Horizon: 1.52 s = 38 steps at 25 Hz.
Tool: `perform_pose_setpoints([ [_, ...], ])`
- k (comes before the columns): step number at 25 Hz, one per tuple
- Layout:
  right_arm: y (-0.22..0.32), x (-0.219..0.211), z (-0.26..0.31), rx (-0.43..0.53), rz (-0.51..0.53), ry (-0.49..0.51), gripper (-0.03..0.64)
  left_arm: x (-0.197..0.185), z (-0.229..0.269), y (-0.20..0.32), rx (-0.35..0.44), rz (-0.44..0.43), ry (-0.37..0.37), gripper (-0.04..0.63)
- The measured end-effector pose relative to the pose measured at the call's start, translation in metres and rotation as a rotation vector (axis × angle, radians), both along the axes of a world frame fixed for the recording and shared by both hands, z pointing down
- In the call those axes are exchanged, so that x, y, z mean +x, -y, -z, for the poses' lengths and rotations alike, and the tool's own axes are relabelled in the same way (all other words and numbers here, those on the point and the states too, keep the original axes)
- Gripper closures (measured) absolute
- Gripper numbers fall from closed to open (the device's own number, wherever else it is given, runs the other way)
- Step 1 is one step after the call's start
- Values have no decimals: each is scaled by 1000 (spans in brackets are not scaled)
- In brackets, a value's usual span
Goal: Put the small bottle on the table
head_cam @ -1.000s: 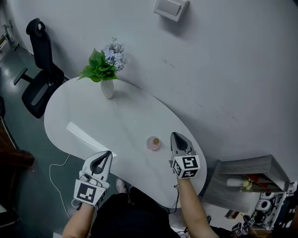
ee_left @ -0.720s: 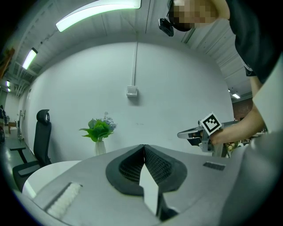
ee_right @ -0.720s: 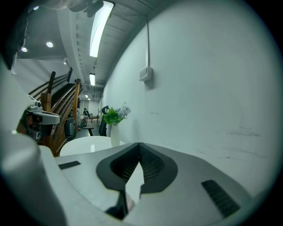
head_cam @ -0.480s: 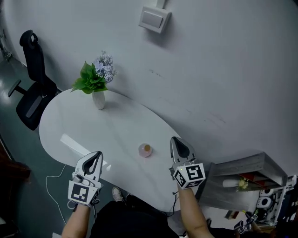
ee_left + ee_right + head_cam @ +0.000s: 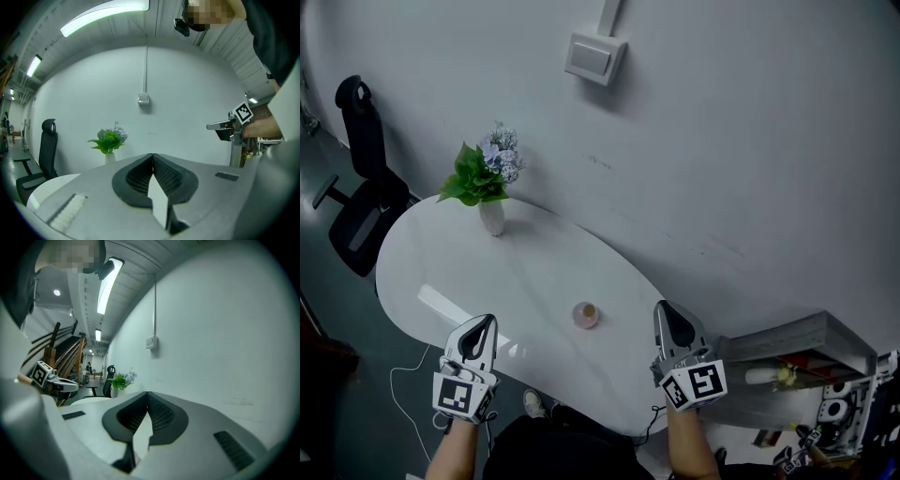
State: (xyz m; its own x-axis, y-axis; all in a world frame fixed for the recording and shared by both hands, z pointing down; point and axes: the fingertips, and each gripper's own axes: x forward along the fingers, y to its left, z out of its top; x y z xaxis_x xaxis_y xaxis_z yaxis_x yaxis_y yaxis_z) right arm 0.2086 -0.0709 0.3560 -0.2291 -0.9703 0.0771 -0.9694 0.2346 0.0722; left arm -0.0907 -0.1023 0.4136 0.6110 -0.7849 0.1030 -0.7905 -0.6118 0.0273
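A small bottle [image 5: 585, 315] stands on a white table [image 5: 431, 267]. The left gripper [image 5: 484, 323] and right gripper [image 5: 667, 309] flank the bottle, jaws closed and empty.

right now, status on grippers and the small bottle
Left gripper shut, empty; right gripper shut, empty. Small bottle on table between them, untouched. Vase at far end, nothing blocking.

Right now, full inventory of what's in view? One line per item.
table: 1, white, oval, against the wall
small bottle: 1, pinkish with tan top, on the table between the grippers
vase of flowers: 1, white vase, green leaves, pale blooms, table's far left end
office chair: 1, black, left of the table
wall box: 1, white, above the table
shelf unit: 1, grey, lower right
left gripper: 1, grey, jaws shut, empty
right gripper: 1, grey, jaws shut, empty
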Motion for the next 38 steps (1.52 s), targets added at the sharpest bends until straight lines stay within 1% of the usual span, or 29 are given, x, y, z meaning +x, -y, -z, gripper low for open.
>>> perform_pose_setpoints([
  [11, -37, 14, 17, 25, -50, -17, 611, -13, 5, -3, 1, 33, 6, 590],
  [15, -53, 23, 17, 15, -87, -20, 611, -20, 10, -10, 3, 47, 2, 589],
  [19, -61, 31, 11, 4, -130, -6, 611, -33, 20, -16, 14, 69, 24, 589],
  [23, -66, 32, 10, 9, -146, -10, 611, -44, 30, -31, 20, 83, 2, 589],
  [28, -66, 30, 11, 14, -145, -41, 611, -46, 46, -41, 49, 74, 18, 590],
  [30, -66, 29, 12, 18, -146, -41, 611, -43, 51, -43, 58, 65, 1, 590],
  [33, -67, 27, 14, 22, -147, -44, 611, -33, 68, -46, 97, 30, -35, 589],
  [38, -69, 29, 14, 24, -154, -44, 611, -33, 69, -48, 106, 24, -46, 589],
])
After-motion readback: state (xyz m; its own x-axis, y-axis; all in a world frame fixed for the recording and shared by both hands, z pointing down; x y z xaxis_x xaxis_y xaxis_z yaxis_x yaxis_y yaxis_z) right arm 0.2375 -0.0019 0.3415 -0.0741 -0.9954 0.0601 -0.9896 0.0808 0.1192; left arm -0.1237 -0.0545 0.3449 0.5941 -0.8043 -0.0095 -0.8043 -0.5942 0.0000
